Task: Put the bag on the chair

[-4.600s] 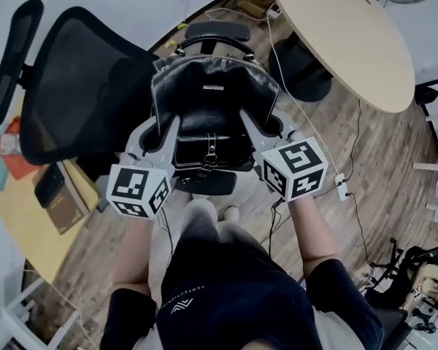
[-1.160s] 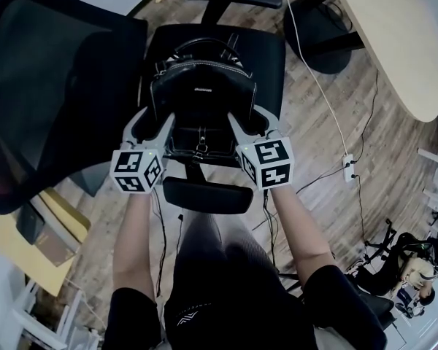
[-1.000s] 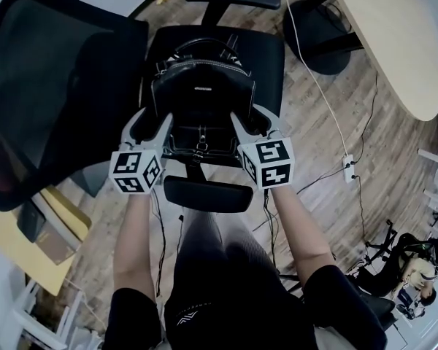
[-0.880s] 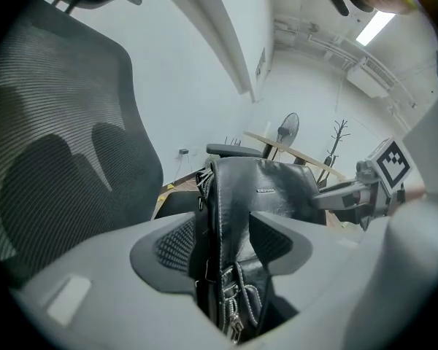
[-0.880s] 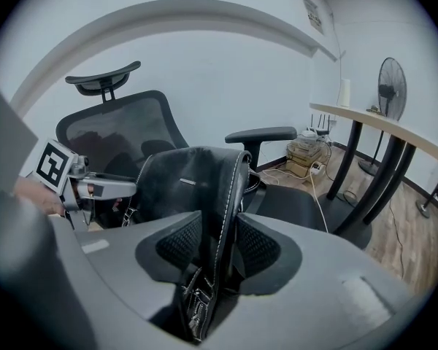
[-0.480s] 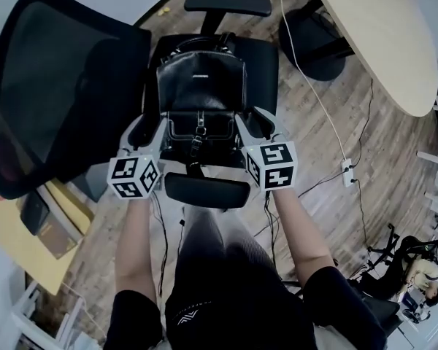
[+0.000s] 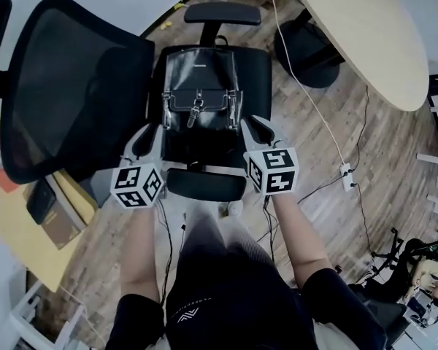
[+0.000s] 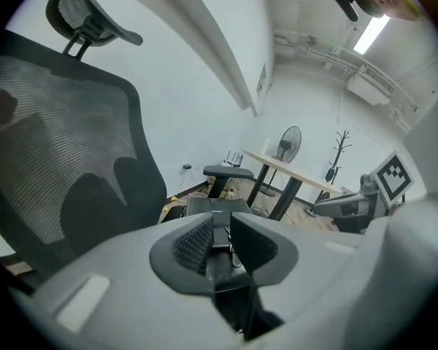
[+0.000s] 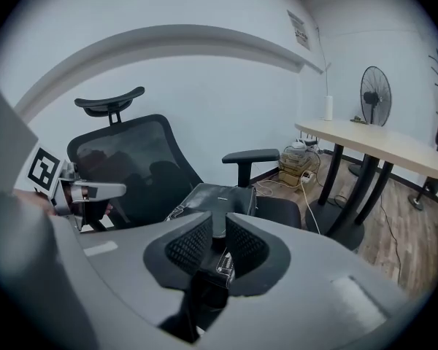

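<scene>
The bag (image 7: 201, 86) lies flat on the chair (image 7: 257, 79) seat. My left gripper (image 7: 152, 128) and right gripper (image 7: 252, 124), just before the chair, are closing on nothing. A wooden floor (image 7: 336, 144) lies under the chair.

Items counted:

- One black leather bag (image 7: 201, 86).
- One mesh-backed office chair (image 7: 73, 100), which had two armrests: the far armrest (image 7: 223, 13) and the near armrest (image 7: 206, 184).
- One oval wooden table (image 7: 358, 35).
- One pedestal fan (image 9: 379, 86).
- One coat stand (image 8: 341, 148).
- One white power strip (image 7: 344, 175).
- Two grippers, the left gripper (image 7: 150, 133) and the right gripper (image 7: 254, 126). Each had its jaws closing with nothing between them.
</scene>
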`<state>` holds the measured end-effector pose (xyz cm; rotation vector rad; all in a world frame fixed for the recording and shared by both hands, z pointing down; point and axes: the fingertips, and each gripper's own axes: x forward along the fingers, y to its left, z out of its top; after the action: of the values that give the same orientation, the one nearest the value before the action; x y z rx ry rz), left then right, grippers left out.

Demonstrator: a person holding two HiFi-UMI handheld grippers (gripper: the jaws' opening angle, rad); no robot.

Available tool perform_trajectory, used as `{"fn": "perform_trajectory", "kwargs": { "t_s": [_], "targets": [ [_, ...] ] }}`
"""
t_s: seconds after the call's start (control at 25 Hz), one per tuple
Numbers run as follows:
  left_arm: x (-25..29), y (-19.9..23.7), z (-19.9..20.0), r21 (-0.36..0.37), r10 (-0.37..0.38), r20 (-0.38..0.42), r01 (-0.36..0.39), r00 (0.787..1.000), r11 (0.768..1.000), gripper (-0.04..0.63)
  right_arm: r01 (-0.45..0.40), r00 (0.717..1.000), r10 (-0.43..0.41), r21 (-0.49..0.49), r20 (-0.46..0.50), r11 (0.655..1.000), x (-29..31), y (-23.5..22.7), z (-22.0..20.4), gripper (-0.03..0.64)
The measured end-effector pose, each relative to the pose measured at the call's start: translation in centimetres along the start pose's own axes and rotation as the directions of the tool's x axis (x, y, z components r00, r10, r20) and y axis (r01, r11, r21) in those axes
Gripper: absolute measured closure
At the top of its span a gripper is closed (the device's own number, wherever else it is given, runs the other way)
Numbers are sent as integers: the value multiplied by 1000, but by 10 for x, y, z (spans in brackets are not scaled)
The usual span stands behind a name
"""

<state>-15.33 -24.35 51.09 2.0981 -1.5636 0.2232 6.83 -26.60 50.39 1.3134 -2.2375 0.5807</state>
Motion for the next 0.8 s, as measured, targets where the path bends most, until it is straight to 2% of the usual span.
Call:
{"fn": "perform_trajectory", "kwargs": {
  "t_s": [0.24, 0.8],
  "targets": [
    [-23, -19, 11, 19, 8, 1, -8, 1000, 1000, 583, 9, 1000, -9, 16, 23, 1000, -26, -1, 3, 612],
    [-66, -51, 29, 47, 13, -8, -13, 1000, 999, 583, 31, 999, -32, 21, 27, 999, -72, 4, 3, 614]
  ]
}}
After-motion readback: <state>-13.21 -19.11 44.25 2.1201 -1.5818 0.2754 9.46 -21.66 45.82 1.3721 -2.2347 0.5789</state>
